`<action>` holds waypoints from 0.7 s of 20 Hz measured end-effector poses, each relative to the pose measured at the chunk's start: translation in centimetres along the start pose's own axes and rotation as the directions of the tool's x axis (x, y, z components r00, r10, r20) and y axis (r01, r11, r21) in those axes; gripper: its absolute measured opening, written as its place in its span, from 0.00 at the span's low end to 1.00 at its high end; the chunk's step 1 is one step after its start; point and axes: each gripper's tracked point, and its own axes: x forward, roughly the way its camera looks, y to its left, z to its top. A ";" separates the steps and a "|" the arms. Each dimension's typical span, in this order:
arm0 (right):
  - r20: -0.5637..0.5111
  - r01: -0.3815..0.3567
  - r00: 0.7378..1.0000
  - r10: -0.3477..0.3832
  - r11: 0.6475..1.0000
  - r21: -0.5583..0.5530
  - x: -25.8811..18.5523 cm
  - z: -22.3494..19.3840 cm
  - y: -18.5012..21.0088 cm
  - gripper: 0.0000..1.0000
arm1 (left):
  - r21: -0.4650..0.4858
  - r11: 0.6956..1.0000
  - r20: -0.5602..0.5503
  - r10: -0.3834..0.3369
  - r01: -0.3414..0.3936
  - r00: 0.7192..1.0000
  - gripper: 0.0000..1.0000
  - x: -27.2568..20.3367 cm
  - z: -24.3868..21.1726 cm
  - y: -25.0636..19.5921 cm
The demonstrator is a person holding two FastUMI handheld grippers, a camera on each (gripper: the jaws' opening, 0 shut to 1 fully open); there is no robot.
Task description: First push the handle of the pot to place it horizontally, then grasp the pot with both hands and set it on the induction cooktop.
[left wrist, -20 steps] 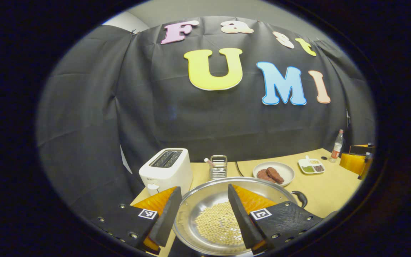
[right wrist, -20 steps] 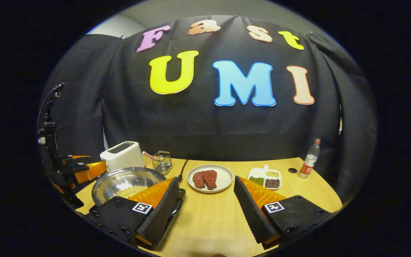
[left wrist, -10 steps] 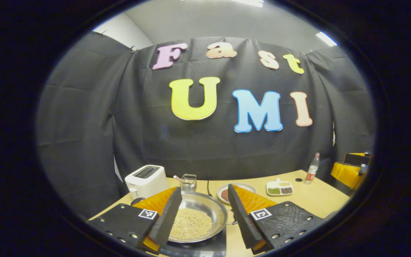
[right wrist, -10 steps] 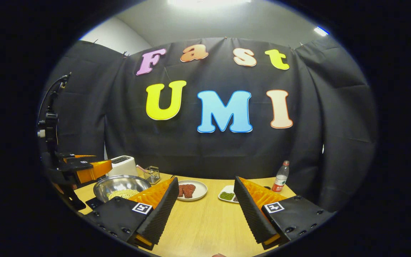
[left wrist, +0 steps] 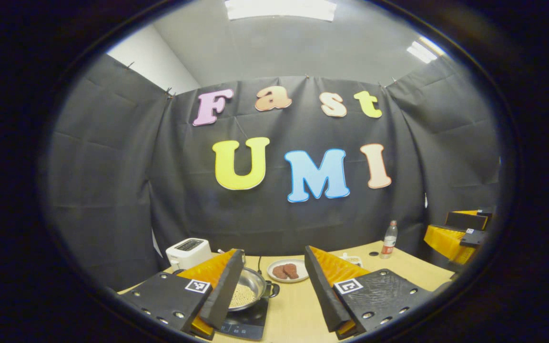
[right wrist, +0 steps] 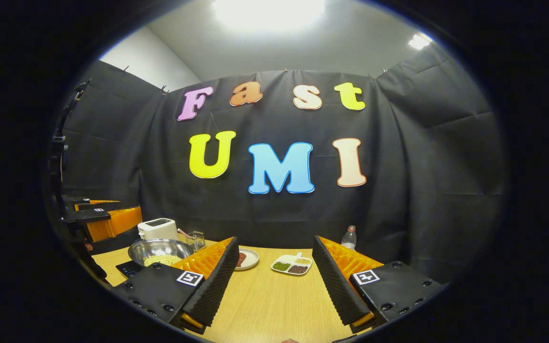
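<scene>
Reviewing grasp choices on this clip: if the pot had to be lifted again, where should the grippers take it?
By its two side handles, one gripper from each side. The pot is wide, shallow and holds loose beans, so level two-sided support seems safest. A dark loop handle juts from its right rim; the opposite one is hidden.

Both views face wall, share table.

No wording can be read anywhere: the bottle carries a label too small to make out (likewise the cooktop panel's tiny marks).
</scene>
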 end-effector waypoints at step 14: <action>0.037 0.079 0.996 -0.079 0.997 -0.019 -6.2 1.0 0.7 0.98 | 0.020 1.000 0.049 -0.004 0.003 0.999 0.79 -6.6 0.5 4.2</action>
